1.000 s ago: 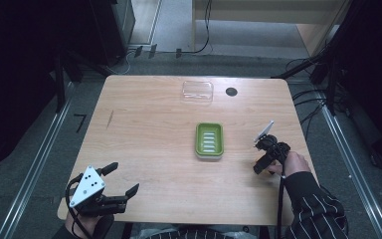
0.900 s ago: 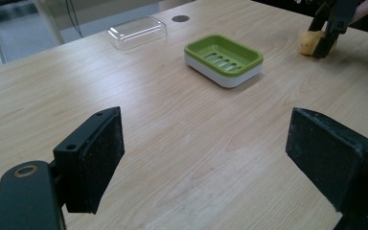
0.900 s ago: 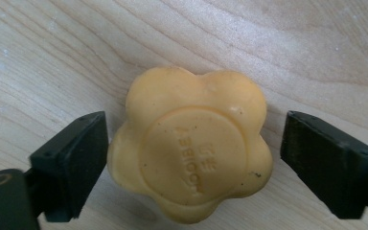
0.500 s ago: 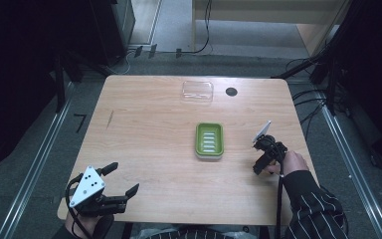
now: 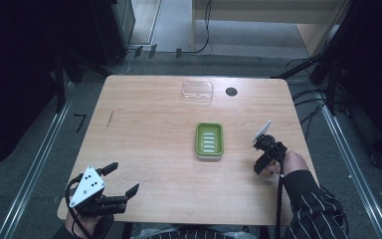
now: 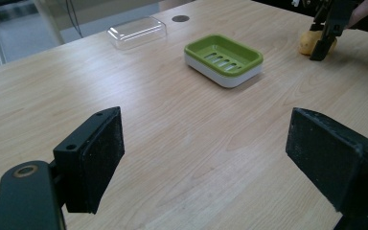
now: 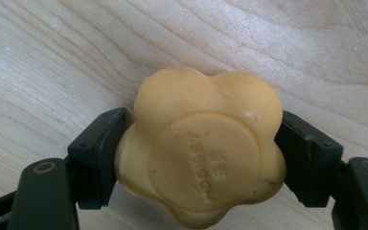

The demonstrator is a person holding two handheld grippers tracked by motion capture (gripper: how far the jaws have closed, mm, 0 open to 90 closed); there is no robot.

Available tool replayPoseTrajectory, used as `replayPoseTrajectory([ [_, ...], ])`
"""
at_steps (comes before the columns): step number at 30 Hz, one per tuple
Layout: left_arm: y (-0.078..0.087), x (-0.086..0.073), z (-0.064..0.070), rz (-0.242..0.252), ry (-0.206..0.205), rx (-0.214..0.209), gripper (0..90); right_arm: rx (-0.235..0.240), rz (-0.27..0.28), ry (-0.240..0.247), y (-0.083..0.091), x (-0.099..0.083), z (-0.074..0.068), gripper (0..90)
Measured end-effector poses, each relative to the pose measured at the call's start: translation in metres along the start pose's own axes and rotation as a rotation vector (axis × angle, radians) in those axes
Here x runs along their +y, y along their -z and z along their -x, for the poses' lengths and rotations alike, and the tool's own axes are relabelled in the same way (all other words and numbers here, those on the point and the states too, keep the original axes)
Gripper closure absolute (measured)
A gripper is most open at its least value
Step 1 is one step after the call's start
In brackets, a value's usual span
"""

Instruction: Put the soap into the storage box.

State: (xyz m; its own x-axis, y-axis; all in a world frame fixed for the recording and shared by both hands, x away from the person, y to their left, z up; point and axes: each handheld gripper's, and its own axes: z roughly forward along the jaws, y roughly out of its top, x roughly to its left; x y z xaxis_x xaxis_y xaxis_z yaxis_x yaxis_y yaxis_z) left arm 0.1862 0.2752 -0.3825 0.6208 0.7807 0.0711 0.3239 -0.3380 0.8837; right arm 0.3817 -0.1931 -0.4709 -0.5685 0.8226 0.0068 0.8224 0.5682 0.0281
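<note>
Little has changed since the earlier frames: the right gripper [image 5: 261,160] has shifted only slightly at the right side of the light wooden surface [image 5: 149,129], and the left gripper [image 5: 122,180] has held its place at the near left corner.

The right gripper's jaws are clenched on a yellow flower-shaped bar of soap [image 7: 201,146], one pad against each flank. The grip falls across the bar's width, in the notches between its lobes, which should keep it from slipping out. The stamped face of the soap points toward the gripper camera, and wood grain lies close behind it, so the bar sits on or just above the surface; contact cannot be confirmed. In the left gripper view the soap [image 6: 310,42] appears low at the surface beneath the far gripper.

A green rectangular soap dish with a slotted tray and white base [image 5: 209,141] stands near the middle of the surface, to the left of the held soap and apart from it. Its tray is empty and faces up, so it is judged to be the destination for the bar. A clear plastic lid [image 5: 197,91] lies at the far edge, well apart from the dish, leaving the tray open for loading.

The left gripper's jaws are released and spread wide, holding nothing. It is parked away from the dish, clear of the transfer path.
</note>
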Motion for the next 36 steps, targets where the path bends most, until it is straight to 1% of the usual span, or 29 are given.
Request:
replayPoseTrajectory([
  [7,0.0000,0.0001,0.0000,0.000,-0.001,0.000,13.6,-0.002,0.004,-0.002,0.0001,-0.0004,0.0000,25.9],
  [9,0.0001,0.0000,0.0000,0.000,-0.001,0.001,13.6,-0.002,0.015,-0.014,-0.0001,-0.0009,-0.0001,26.0],
  [17,0.0001,0.0000,-0.0001,0.000,-0.001,0.001,13.6,-0.002,0.015,-0.015,0.0002,-0.0010,0.0000,26.1],
  [23,0.0000,0.0001,0.0000,0.000,-0.001,0.001,13.6,-0.001,0.026,-0.018,0.0009,-0.0017,0.0005,26.1],
  [27,0.0001,0.0000,-0.0001,0.000,-0.001,0.001,13.6,-0.001,0.041,-0.014,0.0028,-0.0021,0.0010,26.1],
  [30,0.0000,0.0000,-0.0001,0.000,-0.001,0.000,13.6,-0.002,0.058,-0.023,0.0059,-0.0019,-0.0005,26.1],
  [36,0.0001,0.0000,0.0001,0.000,0.001,0.001,13.6,0.003,0.067,-0.013,0.0062,-0.0014,-0.0016,26.3],
])
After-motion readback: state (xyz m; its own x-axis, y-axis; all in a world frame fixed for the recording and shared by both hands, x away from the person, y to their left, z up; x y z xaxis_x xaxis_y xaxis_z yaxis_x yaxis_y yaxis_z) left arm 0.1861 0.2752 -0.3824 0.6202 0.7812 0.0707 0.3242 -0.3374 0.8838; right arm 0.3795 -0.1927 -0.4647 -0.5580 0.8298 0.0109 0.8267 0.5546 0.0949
